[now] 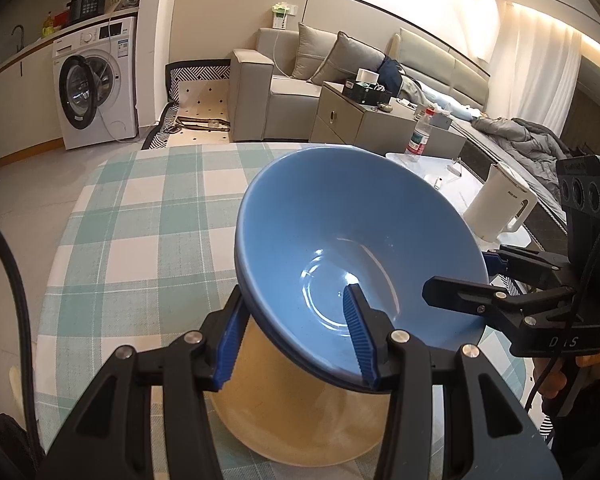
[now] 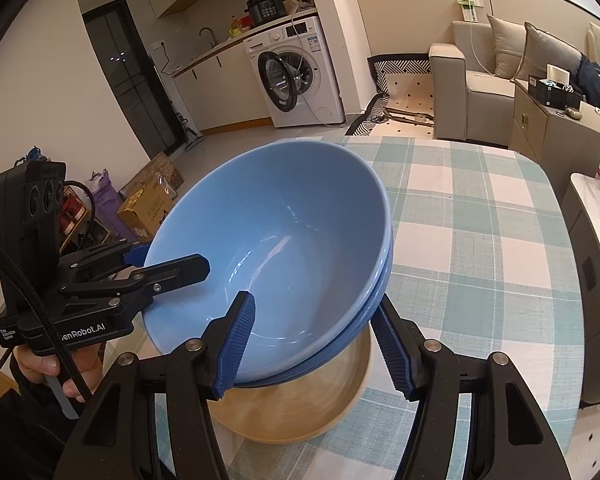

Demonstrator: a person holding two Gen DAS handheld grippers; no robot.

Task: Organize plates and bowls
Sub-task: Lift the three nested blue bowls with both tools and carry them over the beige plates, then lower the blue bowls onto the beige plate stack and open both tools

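While both my claws carry it, the blue bowl stack (image 1: 352,248) hangs between them, tilted, its mouth facing up and toward my cameras, its base pointing down at the beige plate (image 1: 300,412) right below. It looks like two nested blue bowls, judging by the doubled rim line. Being round, the stack has no long axis; what counts is the axis through its mouth, which leans instead of standing upright.

My left gripper (image 1: 296,344) straddles the near-left rim, one pad inside the bowl and one outside under the wall, partly closed and clamped on it. My right gripper (image 2: 320,344) does the same on the opposite side of the rim, with a somewhat wider gap, also clamped. Neither claw is nearer; they share the load.

The plate lies flat on the checked tablecloth (image 1: 140,216), directly beneath the stack, and whether the base touches it is hidden. My judgement: next comes levelling the tilt and lowering straight onto the plate's centre.

Farther out, a white kettle (image 1: 500,208) stands beyond my right claw, well apart.
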